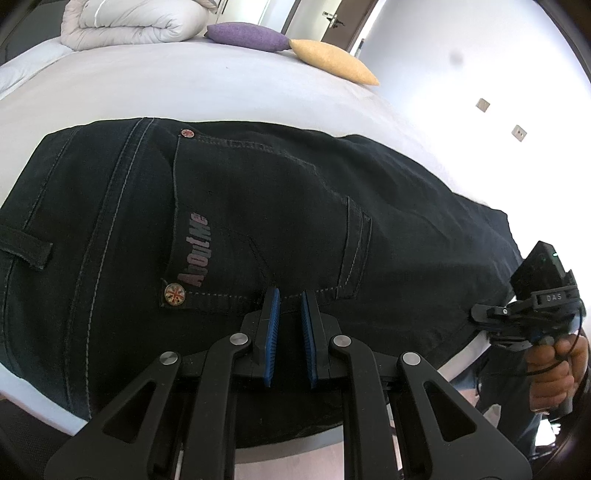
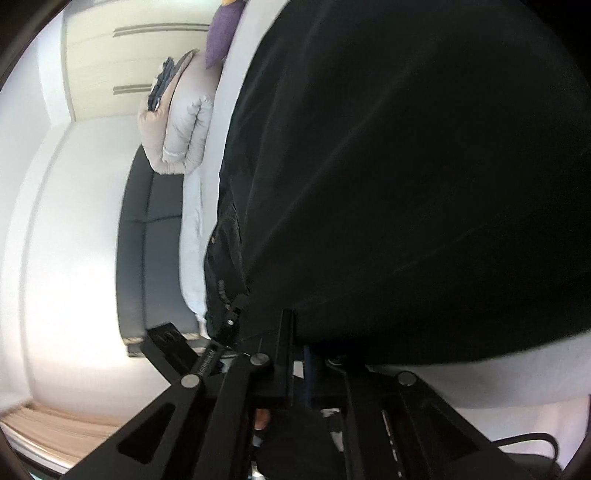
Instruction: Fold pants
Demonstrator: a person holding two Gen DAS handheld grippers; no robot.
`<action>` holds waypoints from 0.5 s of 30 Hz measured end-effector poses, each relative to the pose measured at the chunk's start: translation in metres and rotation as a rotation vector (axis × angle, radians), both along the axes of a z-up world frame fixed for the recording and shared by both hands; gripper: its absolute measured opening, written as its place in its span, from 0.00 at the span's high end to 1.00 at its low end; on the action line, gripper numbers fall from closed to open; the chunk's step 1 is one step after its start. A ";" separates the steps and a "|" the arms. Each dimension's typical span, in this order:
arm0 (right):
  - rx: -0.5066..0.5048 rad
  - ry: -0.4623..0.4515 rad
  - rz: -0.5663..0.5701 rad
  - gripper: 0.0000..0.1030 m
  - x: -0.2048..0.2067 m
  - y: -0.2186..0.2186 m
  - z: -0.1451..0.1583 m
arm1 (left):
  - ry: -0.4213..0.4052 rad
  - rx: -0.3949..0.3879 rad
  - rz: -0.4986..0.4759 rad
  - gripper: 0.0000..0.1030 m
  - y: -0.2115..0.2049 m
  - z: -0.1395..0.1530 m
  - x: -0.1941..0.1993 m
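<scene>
Left wrist view: black jeans (image 1: 258, 206) lie flat across the bed (image 1: 184, 85), centre frame. Left gripper (image 1: 290, 299), 6 o'clock, fingers narrow over the fabric. Right gripper (image 1: 476, 314), 3 o'clock, pinches the jeans' edge.

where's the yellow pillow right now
In the left wrist view the yellow pillow lies at the far edge of the bed, upper right, touching the purple pillow on its left, well beyond the pants.

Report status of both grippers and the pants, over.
Left gripper shut on dark denim pants. Right gripper shut on pants edge. Nothing in the way.
</scene>
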State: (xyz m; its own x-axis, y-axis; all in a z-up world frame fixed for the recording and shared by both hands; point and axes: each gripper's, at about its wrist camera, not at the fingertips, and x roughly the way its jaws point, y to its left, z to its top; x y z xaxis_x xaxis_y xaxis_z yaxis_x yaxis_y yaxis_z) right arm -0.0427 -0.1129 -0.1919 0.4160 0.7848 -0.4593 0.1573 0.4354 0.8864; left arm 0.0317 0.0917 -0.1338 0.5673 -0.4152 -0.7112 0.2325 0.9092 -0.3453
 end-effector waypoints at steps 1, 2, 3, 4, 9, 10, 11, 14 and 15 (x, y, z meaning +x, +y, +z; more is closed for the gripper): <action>-0.008 -0.002 0.002 0.97 -0.003 0.000 0.000 | 0.001 0.004 -0.002 0.88 0.000 0.000 -0.001; -0.013 -0.002 0.001 0.98 -0.006 0.000 -0.001 | 0.002 0.007 -0.004 0.88 0.000 0.001 -0.002; -0.013 -0.004 -0.002 0.98 -0.009 0.000 -0.004 | 0.002 0.005 -0.002 0.88 0.000 0.002 -0.003; -0.005 -0.004 -0.007 0.98 -0.011 -0.001 -0.006 | 0.003 0.000 0.001 0.88 0.002 0.002 -0.004; -0.048 -0.034 0.003 0.98 -0.011 0.003 -0.001 | -0.018 0.043 0.032 0.88 -0.008 0.017 -0.008; -0.049 -0.040 0.006 0.98 -0.011 0.003 -0.001 | -0.032 0.025 0.025 0.88 -0.013 0.022 -0.007; -0.052 -0.050 0.011 0.98 -0.011 0.003 0.000 | -0.040 0.006 0.017 0.88 -0.016 0.026 -0.004; -0.075 -0.079 0.028 0.94 -0.014 0.002 0.006 | -0.044 -0.005 -0.060 0.88 -0.048 0.034 0.009; -0.055 -0.080 0.005 0.91 -0.015 -0.005 0.009 | -0.035 0.018 -0.089 0.88 -0.059 0.031 0.014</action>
